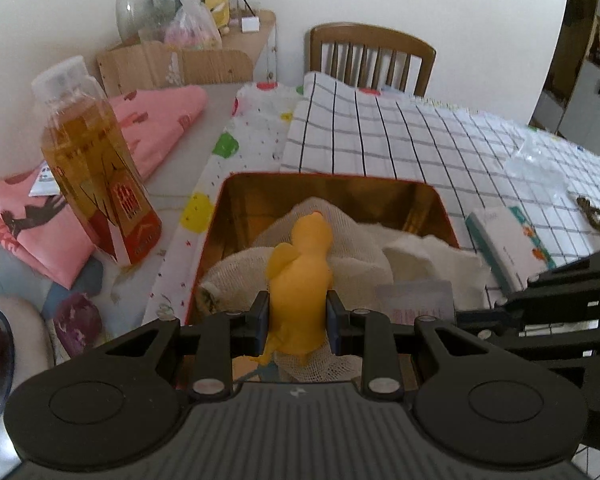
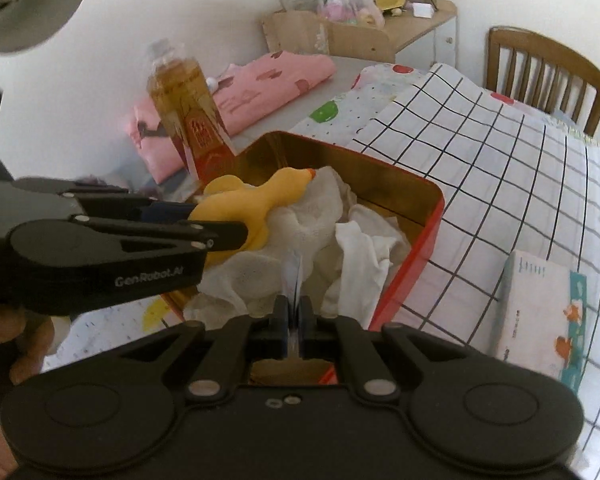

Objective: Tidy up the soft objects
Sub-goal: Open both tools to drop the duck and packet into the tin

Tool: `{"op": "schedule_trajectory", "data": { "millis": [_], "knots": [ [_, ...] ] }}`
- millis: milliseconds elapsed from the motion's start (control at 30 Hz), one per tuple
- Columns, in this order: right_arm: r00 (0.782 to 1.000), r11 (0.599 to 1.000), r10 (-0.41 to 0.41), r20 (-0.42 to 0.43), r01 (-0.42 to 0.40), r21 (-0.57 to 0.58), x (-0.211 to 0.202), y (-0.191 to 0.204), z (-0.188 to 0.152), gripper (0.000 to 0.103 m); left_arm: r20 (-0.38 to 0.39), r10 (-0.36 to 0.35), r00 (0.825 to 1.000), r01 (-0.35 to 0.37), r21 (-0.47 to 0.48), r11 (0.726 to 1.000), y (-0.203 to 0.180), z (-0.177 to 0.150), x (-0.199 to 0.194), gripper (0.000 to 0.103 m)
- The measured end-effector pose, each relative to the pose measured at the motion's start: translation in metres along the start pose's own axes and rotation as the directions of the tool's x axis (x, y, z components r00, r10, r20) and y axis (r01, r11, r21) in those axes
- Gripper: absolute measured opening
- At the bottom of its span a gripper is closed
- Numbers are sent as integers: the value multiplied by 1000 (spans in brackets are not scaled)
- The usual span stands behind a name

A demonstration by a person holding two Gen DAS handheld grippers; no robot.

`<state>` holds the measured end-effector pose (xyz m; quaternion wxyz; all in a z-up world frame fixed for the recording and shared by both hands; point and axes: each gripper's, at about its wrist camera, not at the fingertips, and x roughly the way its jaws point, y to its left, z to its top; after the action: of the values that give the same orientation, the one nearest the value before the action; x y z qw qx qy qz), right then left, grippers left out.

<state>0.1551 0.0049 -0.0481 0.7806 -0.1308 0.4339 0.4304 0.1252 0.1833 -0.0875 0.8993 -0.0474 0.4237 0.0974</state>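
My left gripper (image 1: 298, 316) is shut on a soft yellow duck toy (image 1: 300, 272), holding it over a red tin box (image 1: 443, 210) with a gold inside. The duck (image 2: 256, 204) and the left gripper (image 2: 216, 220) also show in the right wrist view, above the tin (image 2: 415, 248). White cloths (image 1: 355, 248) lie crumpled in the tin. My right gripper (image 2: 294, 322) is shut on a thin flat packet (image 2: 292, 276), held edge-on over the cloths (image 2: 355, 248). The packet (image 1: 413, 300) shows in the left wrist view too.
A bottle of amber liquid (image 1: 96, 176) stands left of the tin. Folded pink cloth (image 1: 156, 120) lies behind it. A checked cloth (image 1: 399, 136) covers the table to the right, with a small book (image 2: 539, 316) on it. A wooden chair (image 1: 371, 56) stands beyond.
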Motion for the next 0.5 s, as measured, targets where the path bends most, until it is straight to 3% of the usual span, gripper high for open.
{"op": "schedule_trajectory", "data": {
  "millis": [200, 400, 467, 500],
  "knots": [
    [999, 998, -36, -6, 36, -45, 1, 2, -2, 13, -31, 3, 1000, -3, 9, 1000, -3, -3, 5, 28],
    [1000, 999, -21, 4, 21, -40, -6, -2, -1, 22, -27, 11, 1000, -11, 1, 1000, -5, -4, 2, 31],
    [1000, 999, -21, 15, 21, -42, -10, -2, -1, 25, -24, 21, 999, -21, 0, 1000, -6, -5, 1, 41],
    [1000, 999, -18, 21, 19, -40, -12, -3, -1, 25, -17, 21, 1000, -21, 0, 1000, -6, -5, -1, 55]
  ]
}}
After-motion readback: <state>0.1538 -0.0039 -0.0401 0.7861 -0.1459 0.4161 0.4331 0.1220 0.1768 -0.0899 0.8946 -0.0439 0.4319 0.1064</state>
